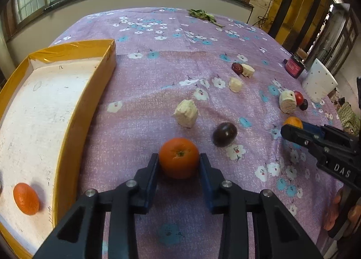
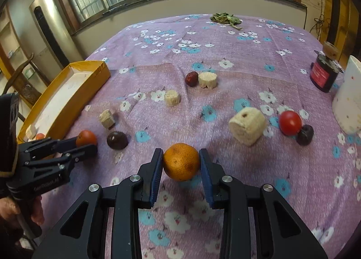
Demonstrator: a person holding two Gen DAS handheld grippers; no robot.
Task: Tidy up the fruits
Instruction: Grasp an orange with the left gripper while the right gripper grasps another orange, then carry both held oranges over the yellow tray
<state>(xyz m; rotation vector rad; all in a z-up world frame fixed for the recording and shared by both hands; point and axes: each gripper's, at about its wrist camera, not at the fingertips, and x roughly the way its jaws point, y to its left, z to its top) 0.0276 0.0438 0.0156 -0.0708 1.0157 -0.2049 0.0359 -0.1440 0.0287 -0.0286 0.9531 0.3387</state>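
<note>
Both grippers are clamping an orange fruit on the purple flowered cloth.

The left gripper point(image 1: 179, 157) is squeezing a deep-orange tangerine point(image 1: 179, 157), with the yellow tray point(image 1: 74, 110) lying to its left and holding another tangerine point(image 1: 26, 198); a dark plum point(image 1: 225, 134) is sitting just ahead to its right. The right gripper point(image 2: 181, 161) is pinching a paler orange point(image 2: 181, 161), a pale cylinder chunk point(image 2: 247, 126) resting ahead to its right.

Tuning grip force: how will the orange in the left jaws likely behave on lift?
The orange is round and the pads touch only its sides, so it could roll or pivot in the left gripper. Its skin looks smooth and slightly glossy, so perhaps a bit slippery. It keeps its shape under the squeeze, so it is probably firm enough to lift.
</note>
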